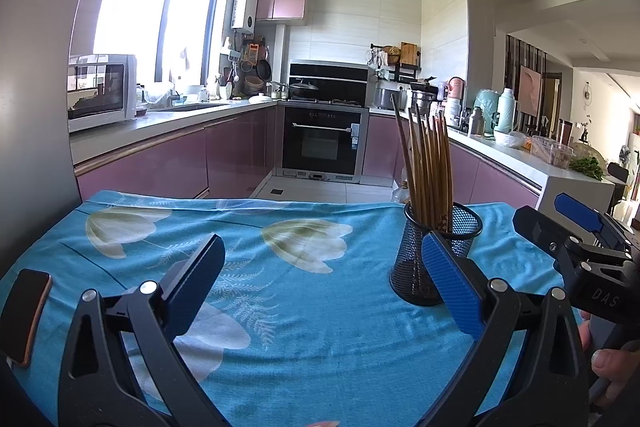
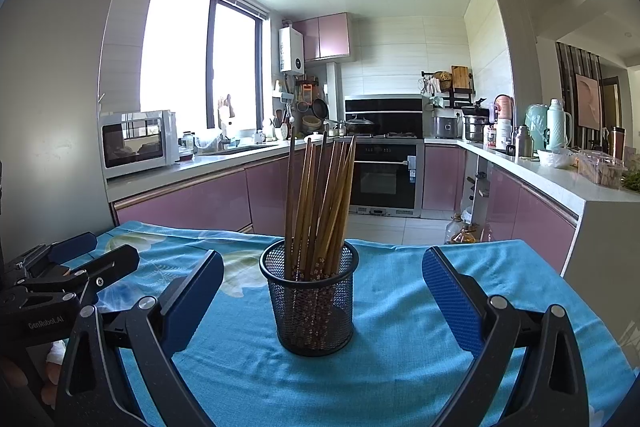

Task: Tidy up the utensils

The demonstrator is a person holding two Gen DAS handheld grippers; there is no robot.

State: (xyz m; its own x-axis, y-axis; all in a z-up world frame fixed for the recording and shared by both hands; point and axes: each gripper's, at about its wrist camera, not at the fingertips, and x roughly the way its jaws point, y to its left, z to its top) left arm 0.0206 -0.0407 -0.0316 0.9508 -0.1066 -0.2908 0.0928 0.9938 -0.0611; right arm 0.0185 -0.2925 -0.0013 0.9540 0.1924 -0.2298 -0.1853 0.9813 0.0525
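Note:
A black mesh cup [image 2: 314,303] stands upright on the blue flowered cloth [image 2: 400,367] and holds several wooden chopsticks [image 2: 320,203] that lean against its rim. My right gripper [image 2: 324,291] is open and empty, its blue pads either side of the cup and nearer the camera. In the left wrist view the cup [image 1: 434,251] and chopsticks [image 1: 428,167] stand at the right, just behind the right pad. My left gripper [image 1: 324,275] is open and empty over the cloth [image 1: 300,307]. The right gripper [image 1: 576,227] shows at that view's right edge, the left gripper [image 2: 84,259] at the other view's left edge.
A dark phone [image 1: 28,315] lies at the cloth's left edge. Behind the table runs a kitchen with pink cabinets [image 2: 192,199], a microwave [image 2: 136,143], an oven [image 2: 384,179] and a cluttered right counter [image 2: 560,163]. A grey wall [image 1: 32,107] stands close on the left.

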